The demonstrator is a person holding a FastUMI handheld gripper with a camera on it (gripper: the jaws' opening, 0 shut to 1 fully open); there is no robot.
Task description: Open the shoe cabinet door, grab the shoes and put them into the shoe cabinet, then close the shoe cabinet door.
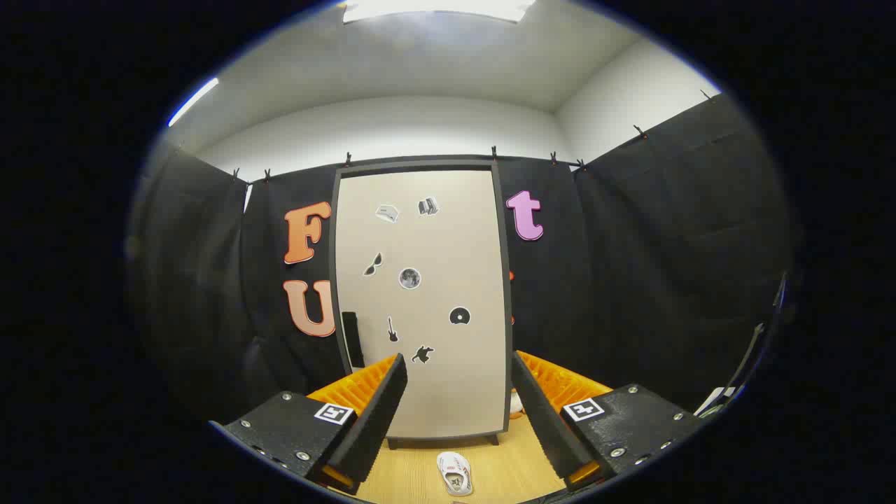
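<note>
Your gripper [458, 413] fingers spread, holding nothing | cabinet [420, 301] door shut, beyond fingers; dark handle [352, 339] at its left edge | shoe [455, 473] on floor [413, 476] between fingers: probably light, soft; pinch its side wall.

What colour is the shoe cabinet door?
Beige shoe cabinet door, dark frame, small stickers; gripper open. Gripper view.

The fingers of the gripper [458, 399] stand wide apart with free room between them. Straight ahead, beyond them, the closed door [423, 294] of the shoe cabinet blocks the way. On the wooden floor [413, 476] a white shoe [455, 474] lies between the fingers, in front of the cabinet. Another small object, perhaps a second shoe, shows beside the cabinet's right lower corner.
</note>
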